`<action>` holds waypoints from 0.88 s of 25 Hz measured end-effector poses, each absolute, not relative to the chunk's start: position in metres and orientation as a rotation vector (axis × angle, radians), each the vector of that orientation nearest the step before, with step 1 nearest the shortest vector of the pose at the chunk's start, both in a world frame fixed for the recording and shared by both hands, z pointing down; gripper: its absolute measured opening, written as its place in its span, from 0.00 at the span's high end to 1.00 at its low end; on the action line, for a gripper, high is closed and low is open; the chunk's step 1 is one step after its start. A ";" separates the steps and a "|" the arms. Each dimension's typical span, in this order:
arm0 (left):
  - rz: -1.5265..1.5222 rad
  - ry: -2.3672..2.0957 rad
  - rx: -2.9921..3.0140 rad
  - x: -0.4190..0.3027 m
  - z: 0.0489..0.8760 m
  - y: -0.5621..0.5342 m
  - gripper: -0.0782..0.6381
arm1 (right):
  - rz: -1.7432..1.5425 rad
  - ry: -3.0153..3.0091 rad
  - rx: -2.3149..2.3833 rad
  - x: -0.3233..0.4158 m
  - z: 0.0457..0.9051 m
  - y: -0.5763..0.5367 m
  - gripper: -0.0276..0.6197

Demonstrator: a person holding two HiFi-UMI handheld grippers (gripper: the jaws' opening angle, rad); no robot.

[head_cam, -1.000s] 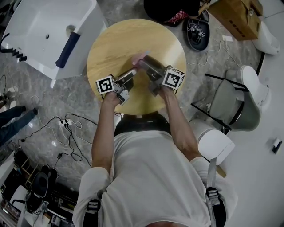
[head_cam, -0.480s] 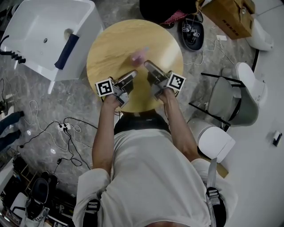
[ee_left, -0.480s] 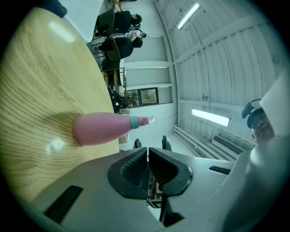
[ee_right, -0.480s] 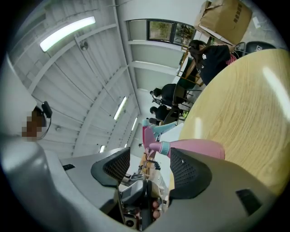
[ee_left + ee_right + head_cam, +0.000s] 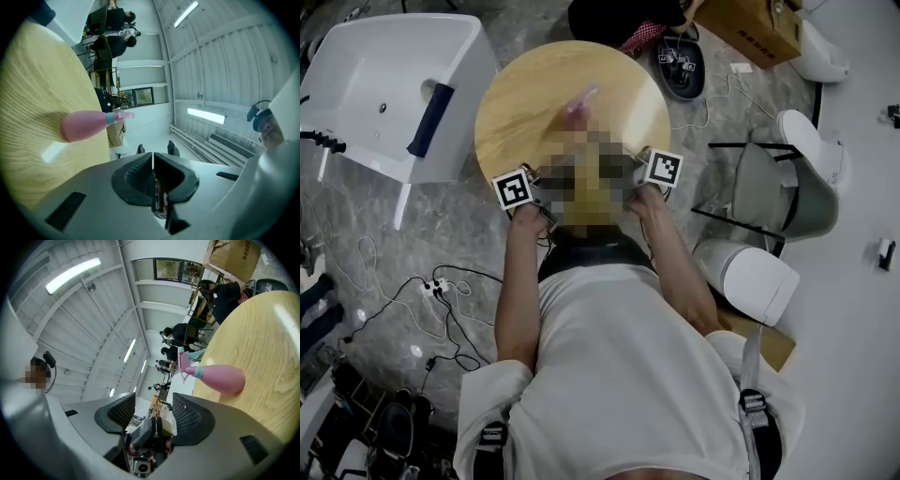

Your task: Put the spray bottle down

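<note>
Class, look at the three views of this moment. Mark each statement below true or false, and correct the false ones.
1. The pink spray bottle stands upright on the wooden table. True.
2. The left tongs are clamped on the bottle. False: they are shut on nothing, and the bottle stands free ahead of them.
3. The right tongs are open, with nothing between the jaws. True.
4. The table is square. False: it is round.
</note>
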State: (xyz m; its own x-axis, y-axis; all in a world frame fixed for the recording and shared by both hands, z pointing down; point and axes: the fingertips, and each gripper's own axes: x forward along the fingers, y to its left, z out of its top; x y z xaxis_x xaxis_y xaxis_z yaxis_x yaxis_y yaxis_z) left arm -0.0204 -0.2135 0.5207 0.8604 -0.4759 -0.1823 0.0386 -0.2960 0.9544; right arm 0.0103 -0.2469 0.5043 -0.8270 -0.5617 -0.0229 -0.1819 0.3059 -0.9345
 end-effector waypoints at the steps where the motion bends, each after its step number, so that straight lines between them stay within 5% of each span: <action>1: -0.523 -0.324 1.819 -0.021 0.516 -0.209 0.87 | -1.522 2.238 -0.662 0.008 0.499 -0.241 0.56; 22: -0.544 -0.301 1.939 -0.018 0.452 -0.130 0.87 | -1.427 2.276 -0.586 0.011 0.434 -0.153 0.56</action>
State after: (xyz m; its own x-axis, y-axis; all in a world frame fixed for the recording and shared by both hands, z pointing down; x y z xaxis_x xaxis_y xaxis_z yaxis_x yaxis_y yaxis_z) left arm -0.0182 -0.1297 0.4523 0.8649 -0.4429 -0.2363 0.0348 -0.4167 0.9084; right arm 0.0113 -0.1532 0.4335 -0.8367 -0.5378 -0.1032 -0.1416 0.3945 -0.9079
